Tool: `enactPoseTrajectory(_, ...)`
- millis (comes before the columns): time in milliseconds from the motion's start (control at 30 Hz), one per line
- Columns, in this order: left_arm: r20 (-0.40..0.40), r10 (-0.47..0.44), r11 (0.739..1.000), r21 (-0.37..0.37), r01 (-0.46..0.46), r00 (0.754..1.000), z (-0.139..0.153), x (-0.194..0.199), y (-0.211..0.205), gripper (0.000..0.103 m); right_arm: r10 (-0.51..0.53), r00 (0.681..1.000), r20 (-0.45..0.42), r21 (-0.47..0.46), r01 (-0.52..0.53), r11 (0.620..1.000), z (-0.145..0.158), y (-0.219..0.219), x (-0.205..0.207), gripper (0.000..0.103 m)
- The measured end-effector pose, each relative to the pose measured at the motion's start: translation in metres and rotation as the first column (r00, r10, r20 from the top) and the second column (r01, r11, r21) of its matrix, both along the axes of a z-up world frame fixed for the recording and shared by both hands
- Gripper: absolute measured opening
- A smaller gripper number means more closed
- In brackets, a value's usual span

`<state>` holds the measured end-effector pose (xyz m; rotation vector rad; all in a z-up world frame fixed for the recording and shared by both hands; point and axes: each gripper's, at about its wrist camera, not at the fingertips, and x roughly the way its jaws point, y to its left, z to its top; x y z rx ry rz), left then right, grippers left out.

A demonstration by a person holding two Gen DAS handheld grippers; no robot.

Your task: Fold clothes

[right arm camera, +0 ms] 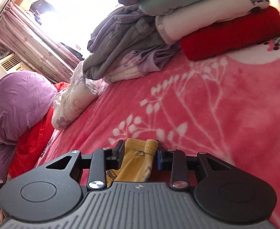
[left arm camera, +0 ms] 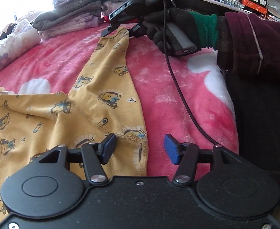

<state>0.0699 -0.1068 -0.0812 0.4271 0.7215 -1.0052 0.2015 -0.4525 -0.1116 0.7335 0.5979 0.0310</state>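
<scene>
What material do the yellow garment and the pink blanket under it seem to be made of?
Yellow garment: probably a thin cotton-like knit, matte, with soft creases, stitched hems and a printed cartoon pattern. Pink blanket: likely plush fleece, judging by its fuzzy, slightly shiny pile with white flower shapes.

"DAS" in white letters on grey finger of right gripper (left arm camera: 119, 25), seen from left wrist view. "pand", cut off at picture edge, in dark letters on white folded garment (right arm camera: 206, 13) in stack at far edge of pink blanket (right arm camera: 226, 99). Small dark print on yellow garment (left arm camera: 105, 87) near its right hem, too small to read.
</scene>
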Motion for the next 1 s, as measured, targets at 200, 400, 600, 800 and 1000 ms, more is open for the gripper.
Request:
enactPoseTrajectory(200,-0.020,-0.003,1.000,-0.009,0.003,1.000,0.003,0.004,0.001,0.055,0.043,0.999,0.027,0.035,-0.044,0.998,-0.005,-0.009,0.013,0.034)
enactPoseTrajectory(400,-0.025,-0.007,1.000,-0.008,0.007,1.000,0.003,0.005,-0.001,0.055,0.145,0.988,0.047,0.010,-0.145,0.989,-0.002,-0.010,0.019,0.009)
enactPoseTrajectory(600,-0.046,-0.006,1.000,-0.021,0.005,0.999,0.004,0.006,0.001,0.056,0.153,0.966,0.210,-0.111,-0.132,0.985,0.026,0.002,0.014,0.008)
enactPoseTrajectory(800,-0.070,-0.013,0.999,-0.035,0.011,0.997,0.005,0.008,0.002,0.058,0.115,0.984,0.134,-0.292,-0.071,0.954,0.020,0.008,0.036,0.008)
enactPoseTrajectory(1000,-0.091,-0.009,0.997,-0.076,0.002,0.996,0.010,0.012,0.006,0.058,-0.034,0.997,0.070,-0.228,0.049,0.972,0.018,-0.011,0.026,0.025)
